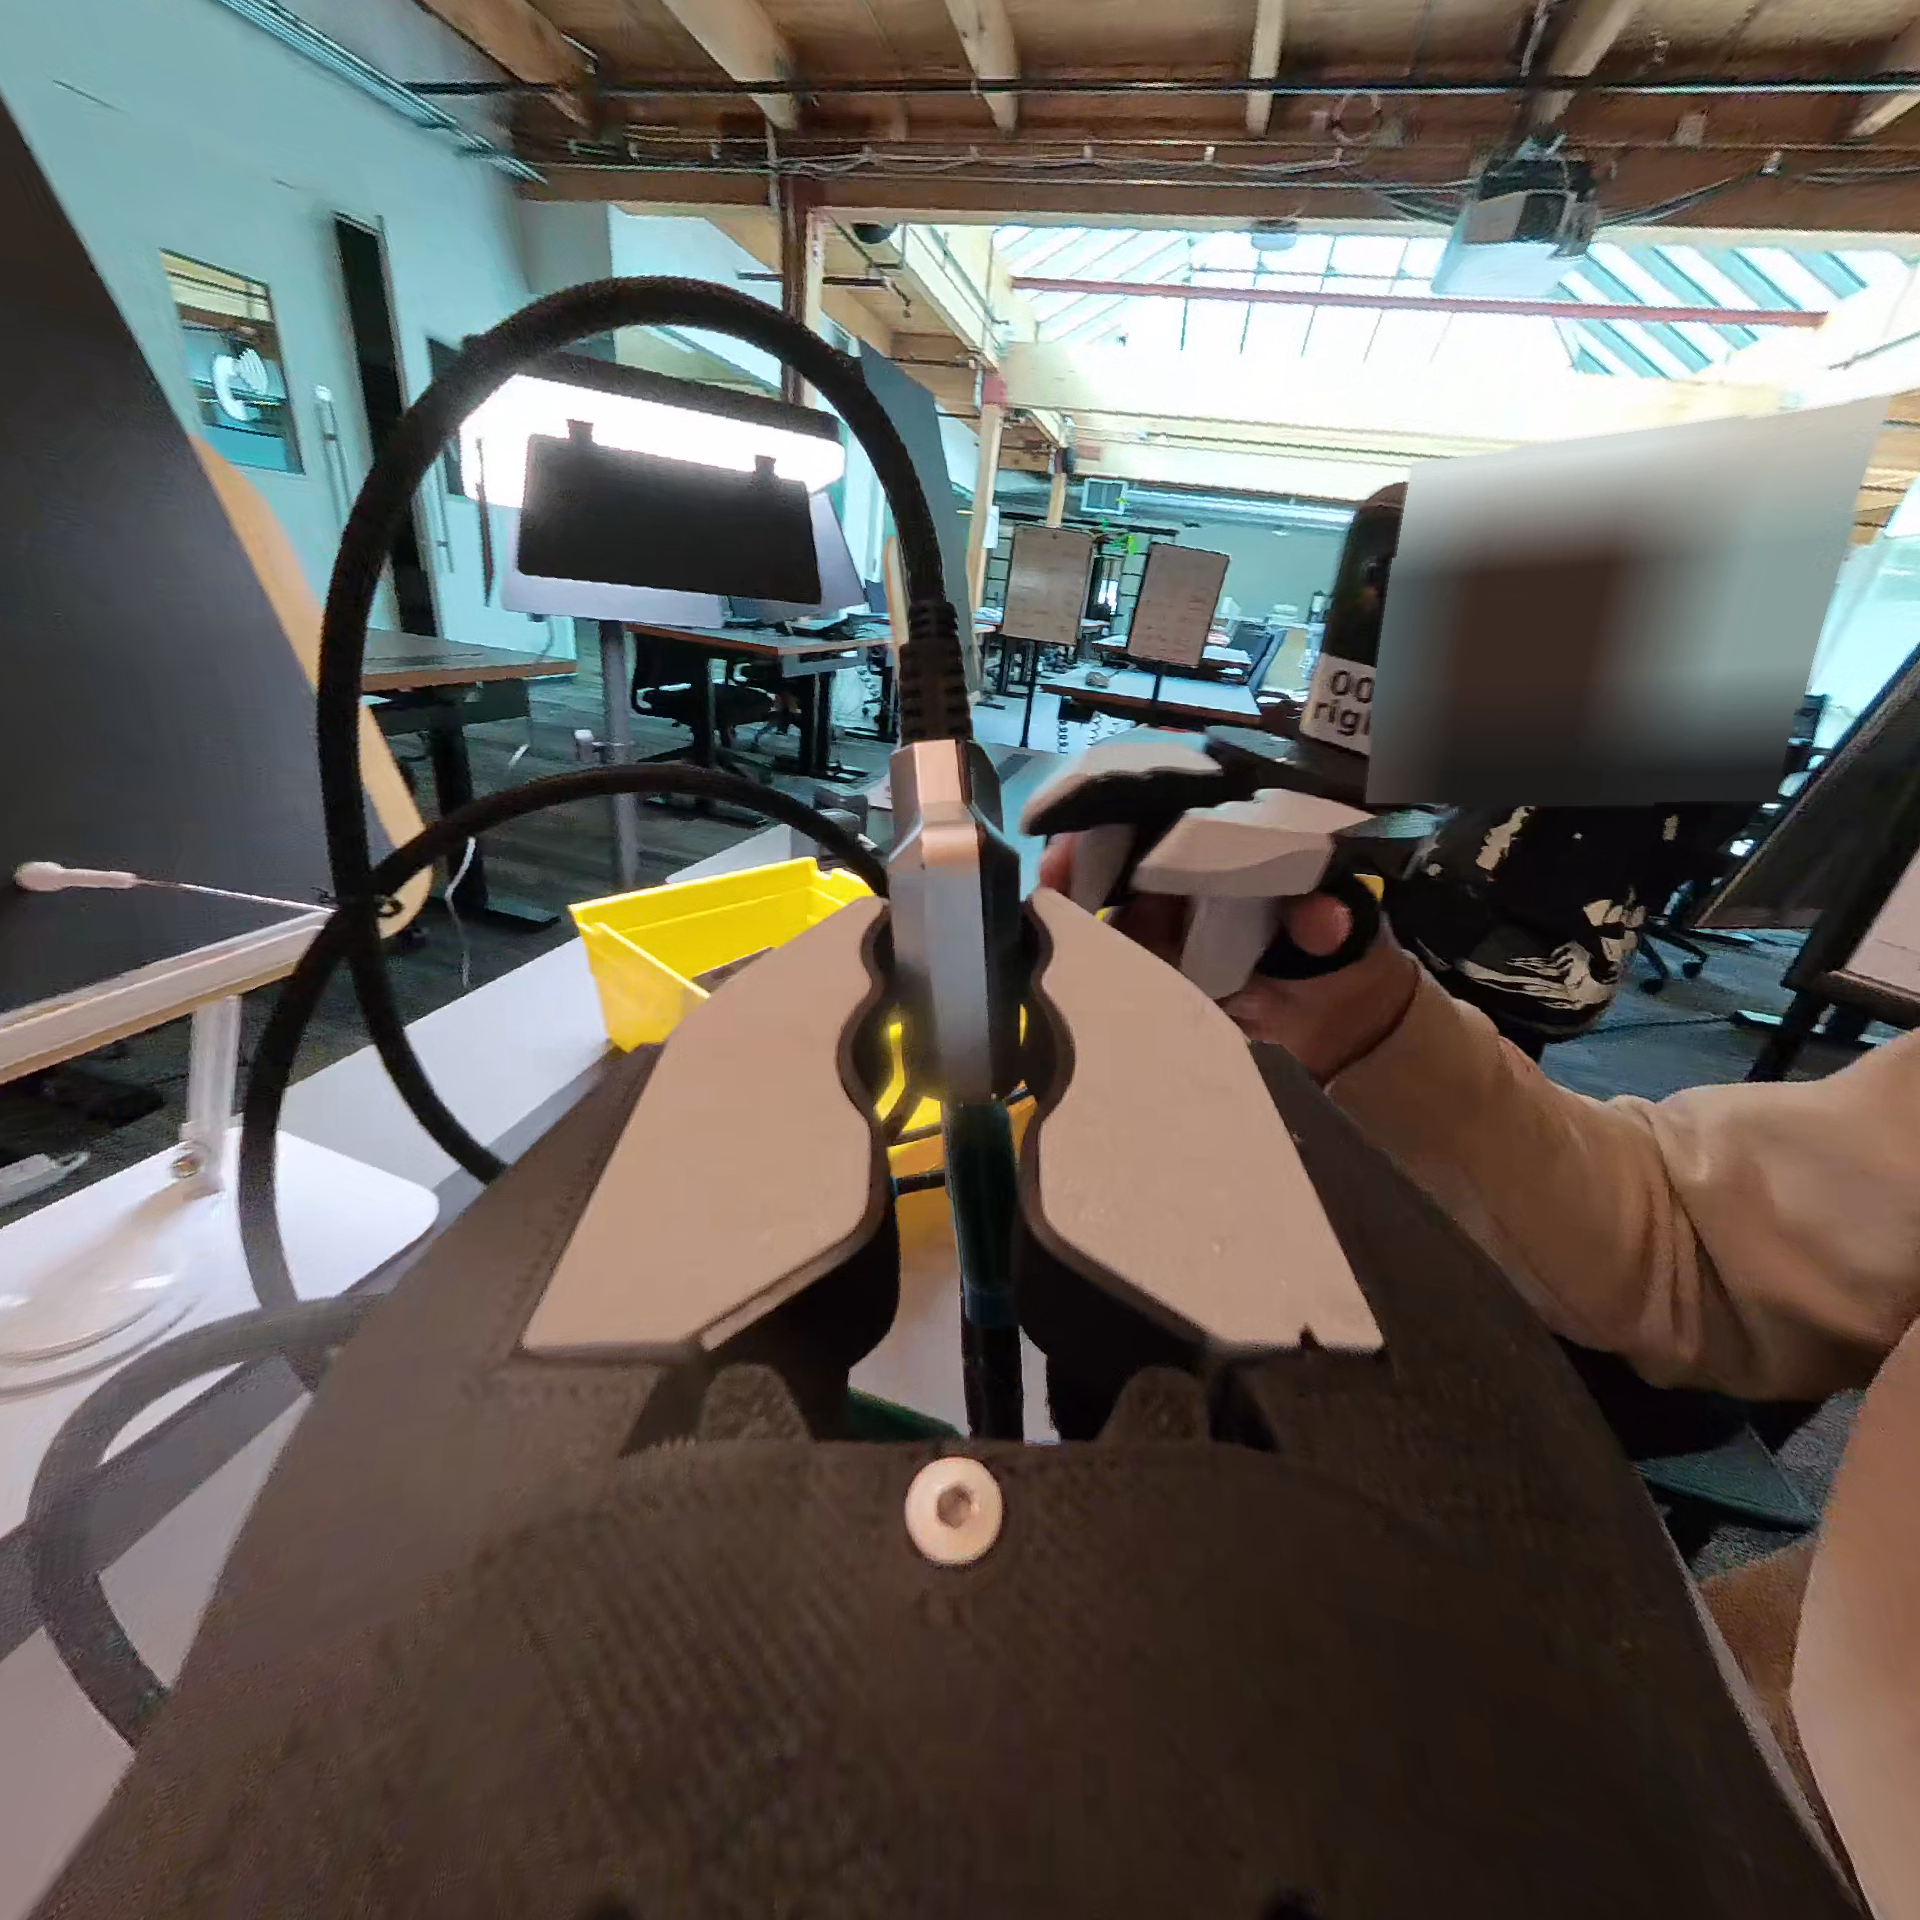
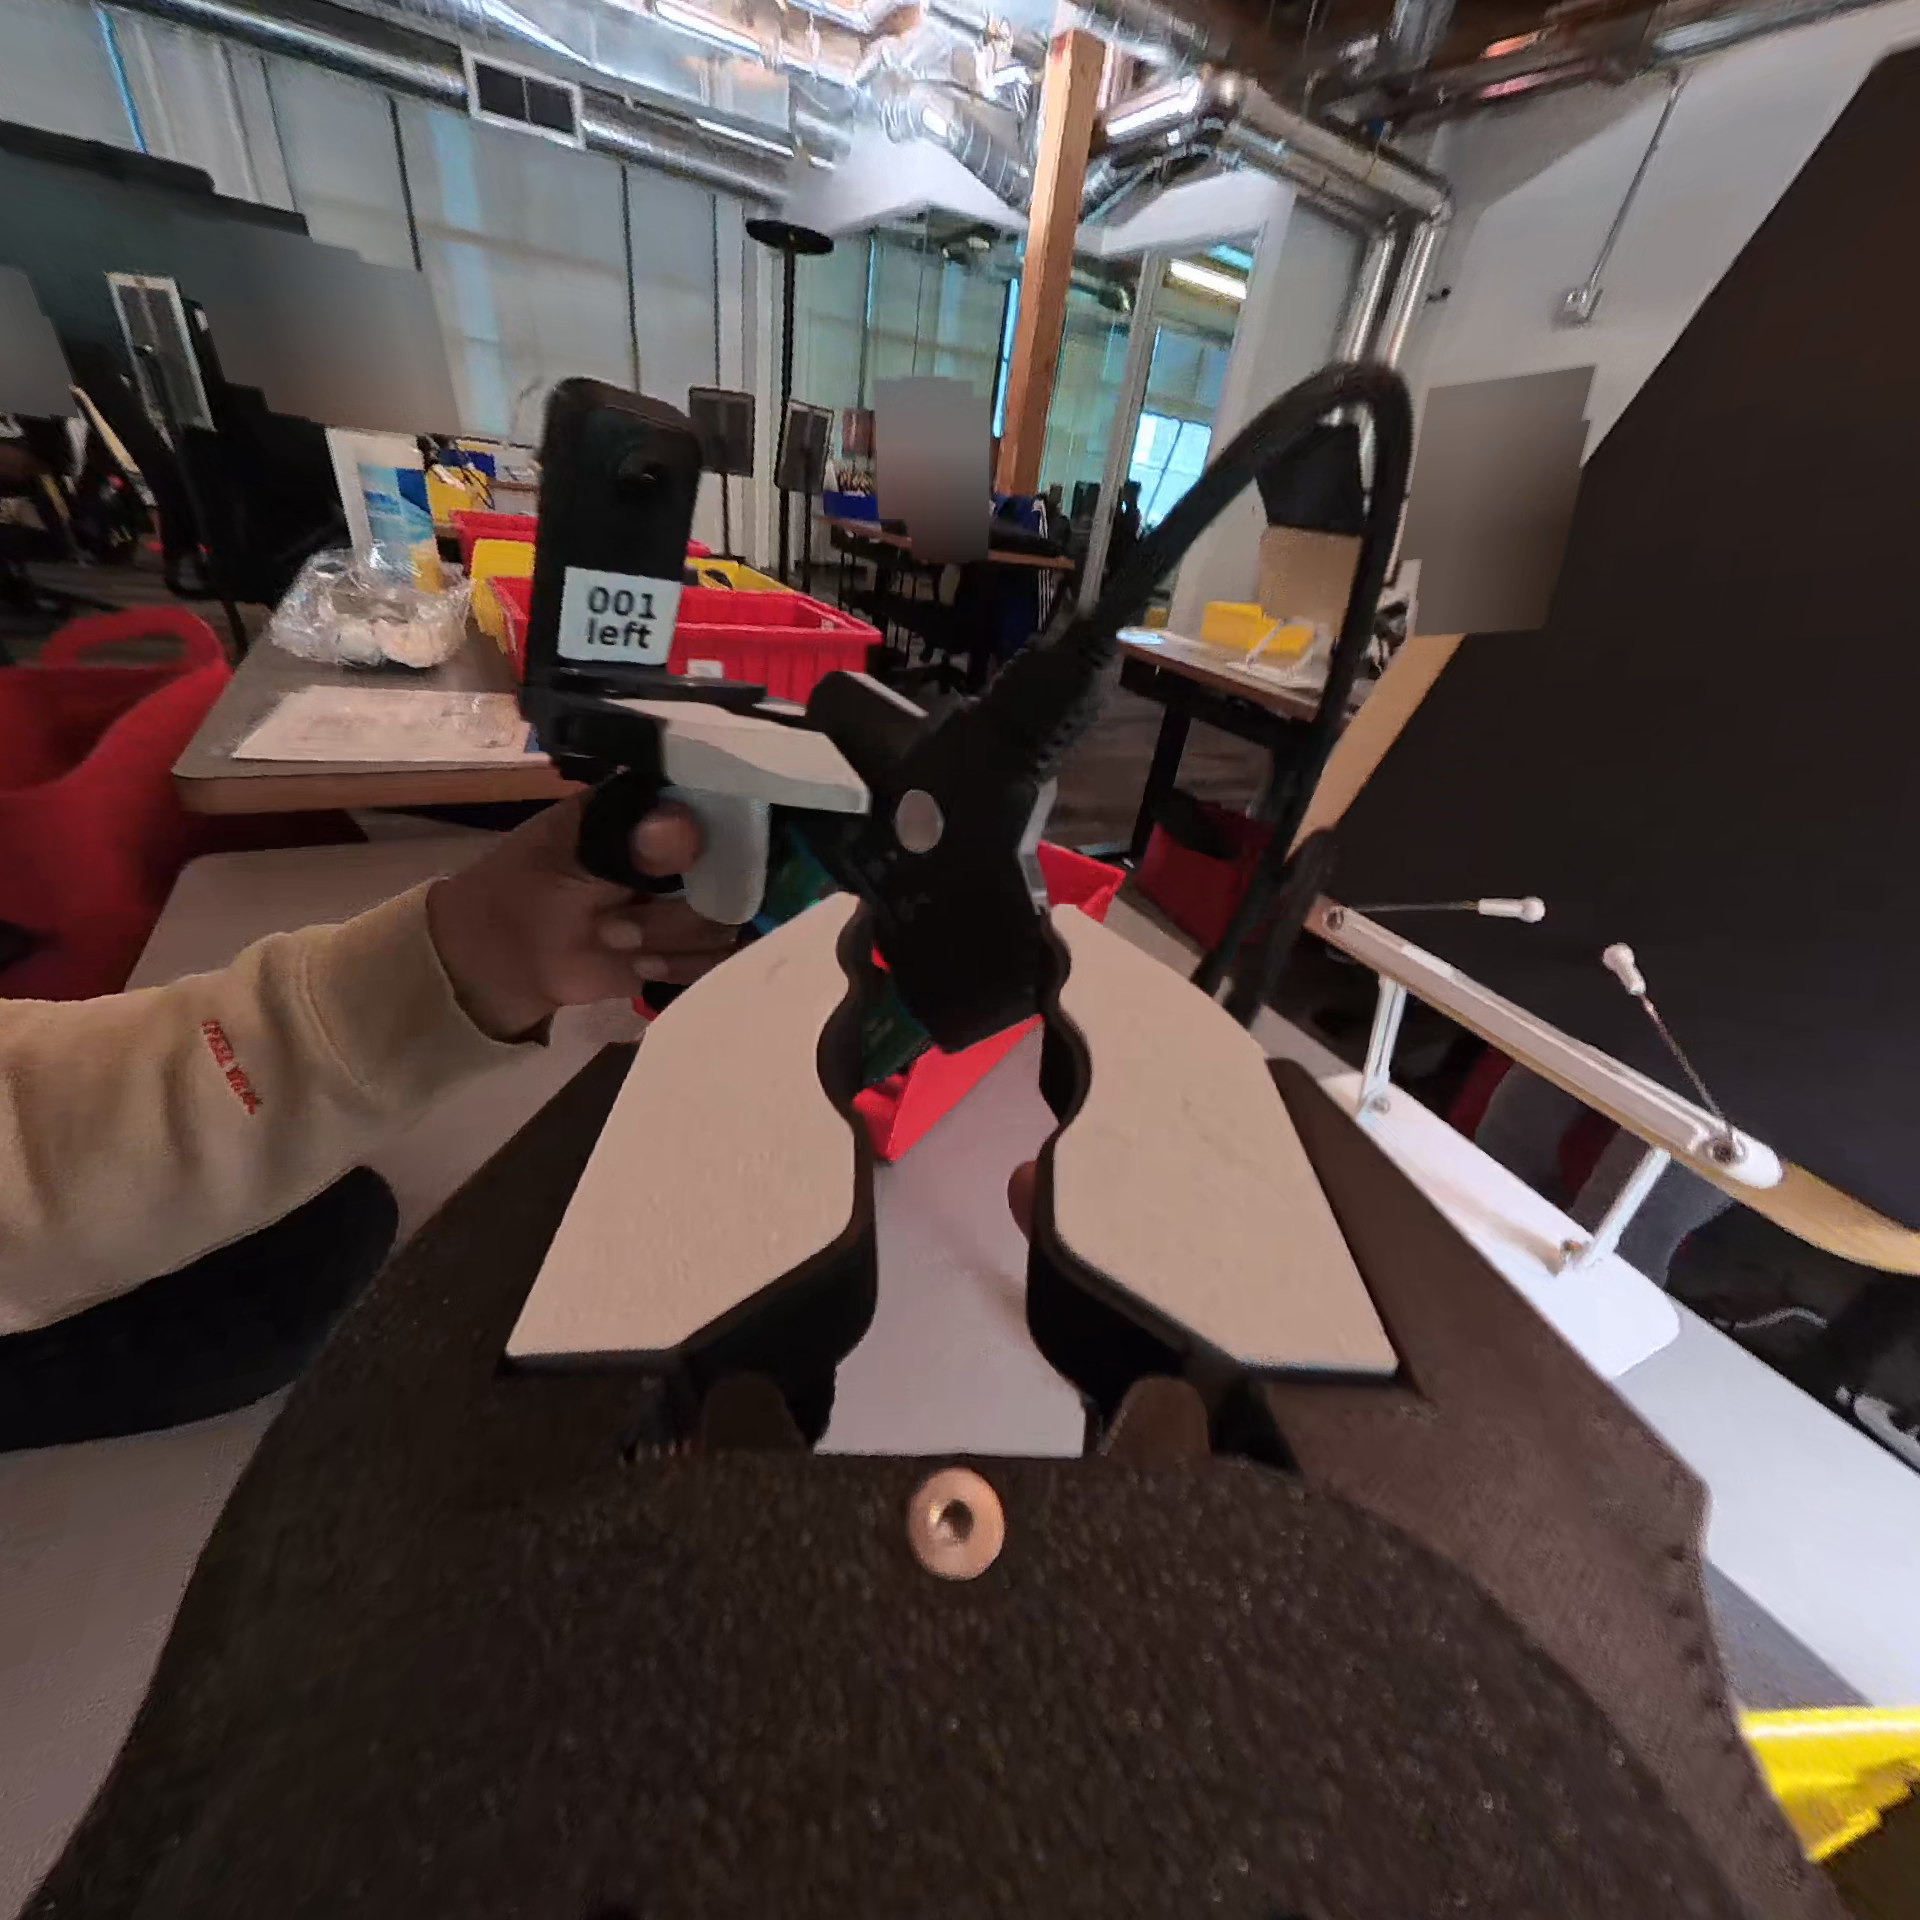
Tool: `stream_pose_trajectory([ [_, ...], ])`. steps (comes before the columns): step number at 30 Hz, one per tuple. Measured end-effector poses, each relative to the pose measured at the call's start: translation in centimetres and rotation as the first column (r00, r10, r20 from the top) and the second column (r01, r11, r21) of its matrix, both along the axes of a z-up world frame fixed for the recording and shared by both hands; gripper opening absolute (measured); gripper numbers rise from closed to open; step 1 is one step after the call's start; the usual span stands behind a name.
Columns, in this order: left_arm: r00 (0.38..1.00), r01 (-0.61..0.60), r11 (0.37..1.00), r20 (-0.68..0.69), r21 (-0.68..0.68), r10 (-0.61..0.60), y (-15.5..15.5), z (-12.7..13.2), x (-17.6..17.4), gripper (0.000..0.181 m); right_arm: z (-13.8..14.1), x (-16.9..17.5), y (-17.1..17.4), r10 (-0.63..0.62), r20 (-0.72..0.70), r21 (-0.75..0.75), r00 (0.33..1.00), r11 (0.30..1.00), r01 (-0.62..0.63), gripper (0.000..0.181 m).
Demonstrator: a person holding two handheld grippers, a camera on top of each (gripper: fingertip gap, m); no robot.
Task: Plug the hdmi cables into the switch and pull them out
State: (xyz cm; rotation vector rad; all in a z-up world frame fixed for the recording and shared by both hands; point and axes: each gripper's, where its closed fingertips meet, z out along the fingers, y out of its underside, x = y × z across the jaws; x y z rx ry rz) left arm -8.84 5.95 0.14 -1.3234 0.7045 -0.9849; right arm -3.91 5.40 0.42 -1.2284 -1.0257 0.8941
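My left gripper (image 1: 956, 914) is shut on a silver connector body (image 1: 930, 810), held upright above the table. A black braided cable (image 1: 353, 623) leaves its top and loops round to the left. A dark green piece (image 1: 982, 1153) hangs below it between my fingers. My right gripper (image 1: 1070, 842), held by a hand, is just right of the connector with its tips pointing at it. In the right wrist view my right gripper (image 2: 956, 925) has its fingers apart on either side of the left gripper's black tips (image 2: 966, 966). The cable (image 2: 1351, 416) arcs up to the right.
A yellow bin (image 1: 665, 935) stands on the white table (image 1: 499, 1039) behind the left gripper. A red bin (image 2: 935, 1091) lies beyond the right gripper. A white stand with thin rods (image 2: 1507, 1039) and a black panel (image 2: 1714, 623) are at the right. Spacing between my two grippers at the tips: around 6 cm.
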Motion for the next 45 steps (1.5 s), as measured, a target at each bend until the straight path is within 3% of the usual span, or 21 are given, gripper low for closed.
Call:
stream_pose_trajectory([
  [6,0.996,0.066,0.998,0.058,-0.016,-0.065,-0.8,0.1,1.2,0.021,-3.6,-1.0,1.4,0.077,0.048,-0.152,0.996,0.986,-0.069,0.039],
  [10,0.980,0.156,0.988,0.125,0.007,-0.155,-2.1,0.7,2.1,0.021,-2.9,-1.7,-0.6,0.238,-0.078,-0.185,0.968,0.951,-0.249,0.034],
  [13,0.974,0.211,0.975,0.099,-0.074,-0.204,-2.2,0.0,2.0,0.023,-2.7,-1.1,-1.3,0.272,-0.019,-0.153,0.962,0.950,-0.271,0.027],
  [16,0.978,0.174,0.975,-0.089,-0.139,-0.187,-2.0,-2.1,1.7,0.031,-3.5,-0.1,-2.0,0.274,0.139,-0.083,0.951,0.961,-0.265,0.022],
  [19,0.935,0.134,0.988,-0.321,-0.080,-0.153,-3.0,-3.8,1.7,0.030,-4.4,1.2,-3.2,0.299,0.277,-0.020,0.913,0.952,-0.306,0.021],
  [22,0.856,0.176,0.982,-0.482,-0.062,-0.184,-4.6,-5.6,2.9,0.032,-6.4,2.0,-4.1,0.309,0.427,-0.013,0.850,0.942,-0.335,0.021],
  [25,0.744,0.231,0.967,-0.621,-0.107,-0.247,-5.5,-9.0,4.9,0.038,-8.1,1.1,-5.8,0.381,0.489,-0.045,0.785,0.909,-0.413,0.021],
  [28,0.657,0.286,0.949,-0.693,-0.132,-0.295,-6.3,-11.3,6.3,0.025,-9.6,0.2,-6.1,0.390,0.540,-0.070,0.746,0.904,-0.422,0.020],
  [33,0.726,0.191,0.978,-0.659,-0.079,-0.195,-4.2,-10.2,5.9,0.024,-8.1,0.3,-3.8,0.272,0.482,0.022,0.833,0.947,-0.322,0.022],
  [35,0.764,0.165,0.983,-0.620,-0.081,-0.179,-3.4,-9.7,5.2,0.024,-5.6,1.0,-2.6,0.189,0.389,0.100,0.902,0.964,-0.246,0.025],
  [38,0.843,0.131,0.987,-0.514,-0.093,-0.160,-2.2,-8.4,4.0,0.024,0.3,4.4,0.3,0.015,0.097,0.180,0.995,0.983,-0.032,0.021],
  [41,0.908,0.135,0.987,-0.387,-0.088,-0.159,-1.8,-6.5,3.0,0.024,4.2,9.4,2.6,-0.086,-0.164,0.098,0.983,0.990,0.103,0.020],
  [45,0.961,0.153,0.986,-0.224,-0.058,-0.162,-2.0,-3.5,1.7,0.023,4.8,13.6,5.0,-0.194,-0.232,0.034,0.953,0.978,0.207,0.020],
])
